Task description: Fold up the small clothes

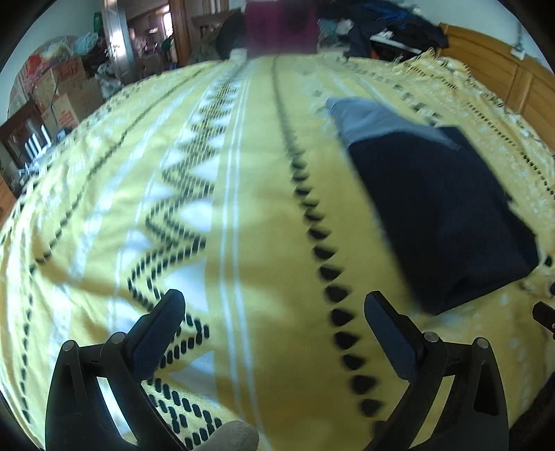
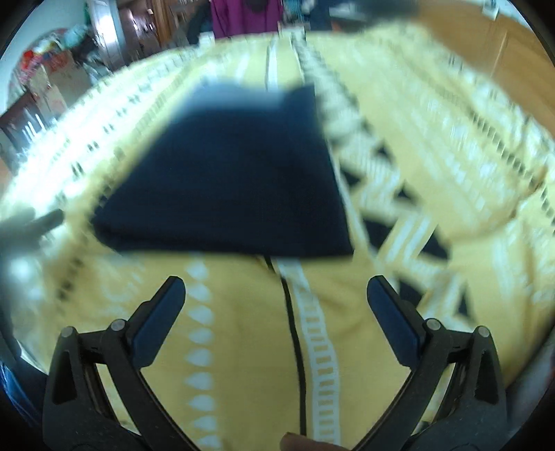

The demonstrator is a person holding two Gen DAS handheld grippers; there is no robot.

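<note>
While both of my grippers hang over the bed, the stock reads as follows.

Left gripper [image 1: 274, 305]: my own, fingers spread wide, nothing between them; it sits above bare bedspread, near the garment's closest corner but apart from it.

Right gripper [image 2: 275, 291]: also mine, jaws wide and empty; it faces the garment's near edge without touching it.

Folded garment [image 1: 440, 215]: navy blue, lying flat on the bedspread as a compact rectangle; a lighter grey-blue part [image 1: 367, 119] shows at its far end. In the right wrist view it [image 2: 229, 180] lies straight ahead of the fingers, blurred.

Bedspread [image 1: 256, 215]: yellow, with white bands and rows of black triangles and dashes; it covers the whole bed.

Headboard [image 1: 503, 73]: orange-brown wood, along the right side of the bed.

Clothes pile [image 1: 388, 31]: dark garments heaped at the far end.

Cardboard boxes [image 1: 66, 90]: stacked beyond the left edge of the bed.

Thin black cord [image 2: 295, 333]: lies on the bedspread between my right fingers and runs under the garment's near edge.
</note>
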